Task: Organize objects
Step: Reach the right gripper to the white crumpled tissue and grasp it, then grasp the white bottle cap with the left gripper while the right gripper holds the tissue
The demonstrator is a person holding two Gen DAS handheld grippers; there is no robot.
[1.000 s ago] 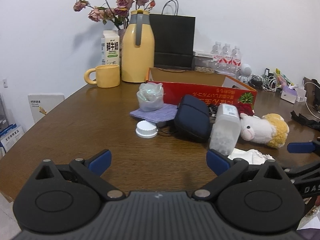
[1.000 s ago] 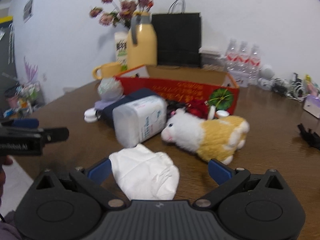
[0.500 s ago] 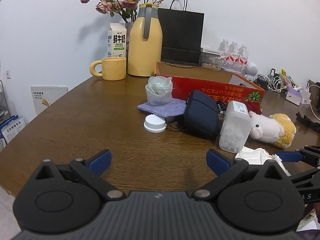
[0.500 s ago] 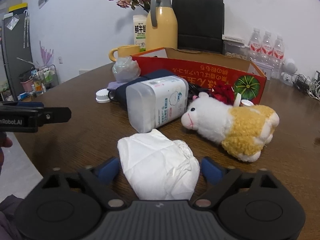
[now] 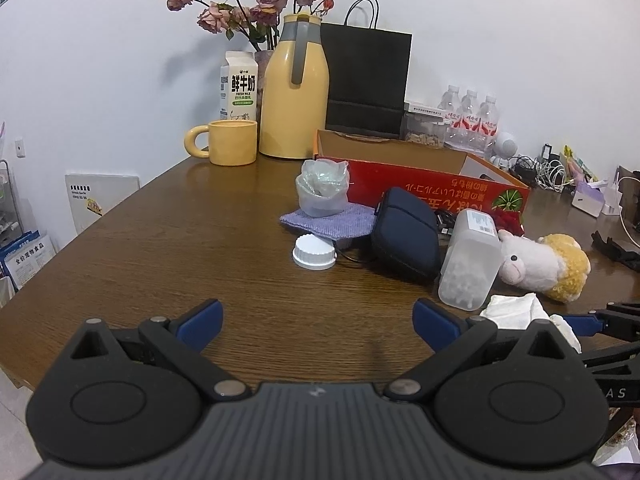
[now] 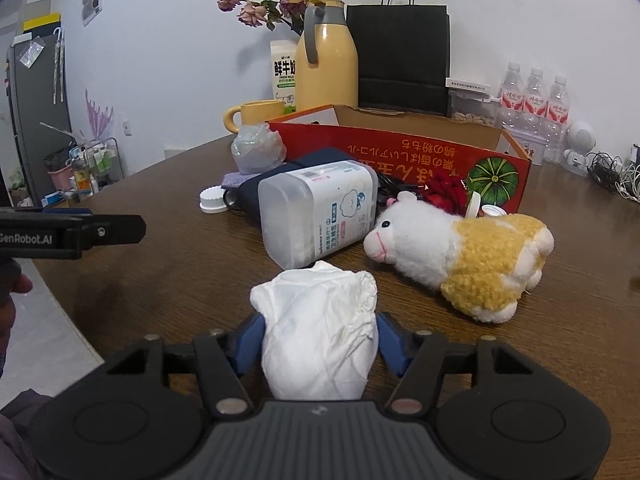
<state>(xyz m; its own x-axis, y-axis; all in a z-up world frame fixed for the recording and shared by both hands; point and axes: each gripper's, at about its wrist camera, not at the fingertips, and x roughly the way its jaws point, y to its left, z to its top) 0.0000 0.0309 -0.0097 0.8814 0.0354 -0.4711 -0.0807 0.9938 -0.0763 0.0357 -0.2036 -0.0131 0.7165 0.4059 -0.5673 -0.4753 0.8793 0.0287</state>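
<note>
While right claw (image 6: 318,334) closes | crumpled tissue (image 6: 318,320) lies between blue pads, touching | left claw (image 5: 318,316) open

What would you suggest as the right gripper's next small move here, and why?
Probably finish closing. The right gripper is closing with the crumpled white tissue between its blue pads, seemingly touching it; the tissue lies on the table, so lifting would be premature.
</note>
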